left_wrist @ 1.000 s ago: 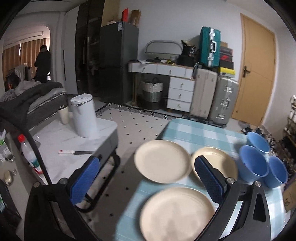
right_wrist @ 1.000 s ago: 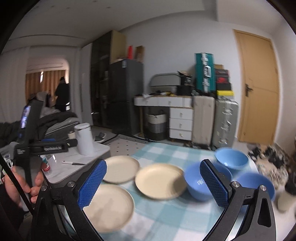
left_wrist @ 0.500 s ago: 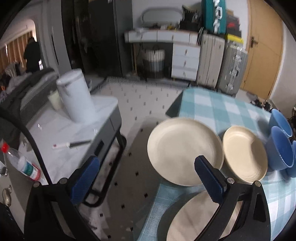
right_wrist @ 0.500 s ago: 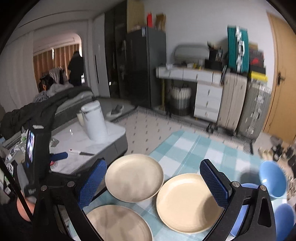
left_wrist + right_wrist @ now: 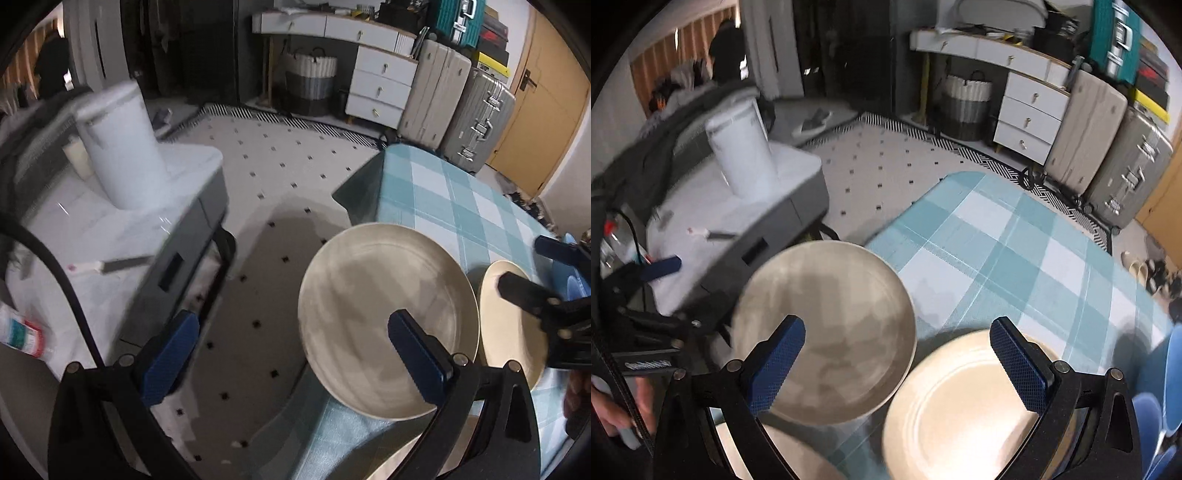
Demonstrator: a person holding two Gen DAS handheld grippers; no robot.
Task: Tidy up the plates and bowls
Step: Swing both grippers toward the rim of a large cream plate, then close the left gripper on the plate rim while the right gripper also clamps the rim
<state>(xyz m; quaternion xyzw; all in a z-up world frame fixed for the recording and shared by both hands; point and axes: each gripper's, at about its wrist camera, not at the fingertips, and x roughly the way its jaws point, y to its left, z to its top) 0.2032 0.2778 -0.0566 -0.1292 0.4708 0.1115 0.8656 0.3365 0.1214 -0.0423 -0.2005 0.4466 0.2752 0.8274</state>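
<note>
From the left wrist view, my left gripper [image 5: 291, 354] has dropped from looking across the room a second ago to hanging low over the table's [image 5: 436, 192] near-left corner, jaws spread wide and empty: one pad sits over the floor at lower left, the other over the near edge of the cream plate [image 5: 384, 314] at centre right. My right gripper [image 5: 897, 354] has come down too, likewise released and holding nothing, straddling the gap between that same plate at left centre and the second cream plate [image 5: 964, 402] at lower right. A third plate's rim [image 5: 798, 454] shows at the bottom edge, and the blue bowls [image 5: 1167, 391] crowd the far right. I read this as both grippers closing in for a first pick, with nothing stacked yet. The only writing, white lettering on the left gripper's body at the lower left of the right wrist view, is too blurred to read.
</note>
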